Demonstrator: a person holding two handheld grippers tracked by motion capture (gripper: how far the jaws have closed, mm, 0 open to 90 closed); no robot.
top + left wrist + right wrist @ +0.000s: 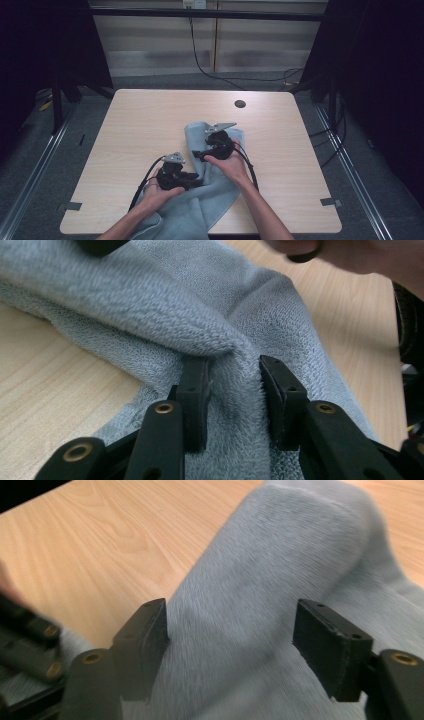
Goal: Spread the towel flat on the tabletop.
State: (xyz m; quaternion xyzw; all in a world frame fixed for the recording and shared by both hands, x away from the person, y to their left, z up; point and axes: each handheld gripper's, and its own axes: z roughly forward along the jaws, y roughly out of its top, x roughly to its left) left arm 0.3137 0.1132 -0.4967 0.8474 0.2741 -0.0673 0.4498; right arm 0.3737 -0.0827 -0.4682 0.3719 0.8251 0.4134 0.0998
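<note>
A light blue-grey towel point(210, 195) lies rumpled across the near middle of the wooden table point(145, 115) and hangs over its front edge. My left gripper point(196, 181) rests low on the towel, pointing right. In the left gripper view its jaws point(232, 365) stand partly apart, with a raised fold of towel point(165, 305) running between them and not pinched. My right gripper point(197, 154) hovers over the towel's upper part, pointing left. In the right gripper view it point(231, 612) stands wide open above a blurred hump of towel point(280, 545).
A dark round hole point(240, 104) sits near the table's far edge. Bare wood lies left and right of the towel. Grey tape tabs point(330, 202) mark the front corners. Black frame posts point(57, 100) and cables point(200, 60) stand behind and beside the table.
</note>
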